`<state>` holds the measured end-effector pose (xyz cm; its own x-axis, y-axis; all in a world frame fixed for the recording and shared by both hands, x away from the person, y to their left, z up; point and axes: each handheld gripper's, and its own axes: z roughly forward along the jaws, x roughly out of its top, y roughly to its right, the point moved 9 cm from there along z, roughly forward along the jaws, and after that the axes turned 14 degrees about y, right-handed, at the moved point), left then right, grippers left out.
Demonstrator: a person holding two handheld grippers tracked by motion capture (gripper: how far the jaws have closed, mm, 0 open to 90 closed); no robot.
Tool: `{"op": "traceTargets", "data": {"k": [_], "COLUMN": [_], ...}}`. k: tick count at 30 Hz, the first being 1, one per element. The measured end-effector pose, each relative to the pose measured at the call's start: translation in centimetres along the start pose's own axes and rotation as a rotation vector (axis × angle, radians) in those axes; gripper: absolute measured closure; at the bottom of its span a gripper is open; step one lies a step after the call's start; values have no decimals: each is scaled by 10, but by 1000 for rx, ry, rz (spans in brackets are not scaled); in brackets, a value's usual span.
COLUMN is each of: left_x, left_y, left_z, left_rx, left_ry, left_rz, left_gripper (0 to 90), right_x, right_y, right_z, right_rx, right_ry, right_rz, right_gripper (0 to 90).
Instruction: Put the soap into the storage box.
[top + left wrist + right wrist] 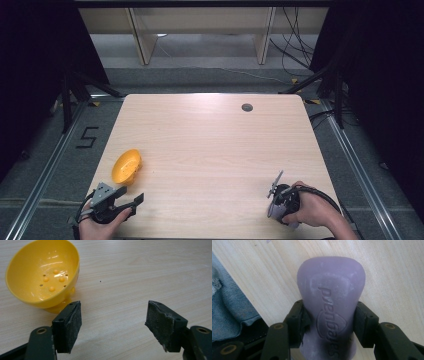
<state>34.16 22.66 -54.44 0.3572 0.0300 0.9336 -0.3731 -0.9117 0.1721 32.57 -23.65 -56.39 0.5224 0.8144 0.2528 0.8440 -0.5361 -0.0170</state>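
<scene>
Gripping a purple soap bar (330, 305), the right tongs (330, 322) press their two black jaws against its narrowed sides, with embossed lettering showing on the upper face. In the high view these right tongs (276, 202) sit far to the right of the yellow bowl (126, 166), at the near edge of the light wooden surface (210, 145), held by the person's right hand (311, 210). The left tongs (131, 199) rest just on the near side of the bowl, held by the left hand (97, 225), jaws spread wide with nothing between them. From the left gripper view the bowl (43, 275) lies tilted, its small holes and bumps visible inside, just beyond one jaw.
</scene>
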Motion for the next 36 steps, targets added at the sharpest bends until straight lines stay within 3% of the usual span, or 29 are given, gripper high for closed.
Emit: {"op": "traceTargets", "data": {"k": [4, 5, 9, 10, 11, 15, 20, 21, 26, 36], "left_x": [0, 0, 0, 0, 0, 0, 0, 0, -1, 0], "left_y": [0, 0, 0, 0, 0, 0, 0, 0, 0, 0], "left_z": [0, 0, 0, 0, 0, 0, 0, 0, 0, 0], "left_rx": [-3, -6, -5, -5, -1, -5, -7, -4, -12, -1], "left_ry": [-4, -2, -1, -1, -2, -1, -1, 1, -2, 2], "left_rz": [5, 9, 7, 6, 6, 4, 4, 3, 12, 1], "left_gripper": [280, 280, 280, 280, 279, 279, 279, 279, 279, 282], "right_x": [0, 1, 1, 1, 3, 5, 8, 11, 11, 21], "right_y": [-1, -2, -2, -4, -5, -7, -7, -7, -6, -2], "right_z": [-1, -1, 0, 0, 0, -2, -4, -5, -10, -17], "right_rx": [-12, 3, -18, -5, 5, -2, -40, -41, -64, -145], "right_ry": [9, 27, 32, 40, 72, 86, 99, 124, 112, 189], "right_rz": [-1, -42, -68, -92, -147, -170, -225, -254, -272, -329], "right_gripper": [500, 501, 501, 501, 502, 502, 502, 503, 503, 502]}}
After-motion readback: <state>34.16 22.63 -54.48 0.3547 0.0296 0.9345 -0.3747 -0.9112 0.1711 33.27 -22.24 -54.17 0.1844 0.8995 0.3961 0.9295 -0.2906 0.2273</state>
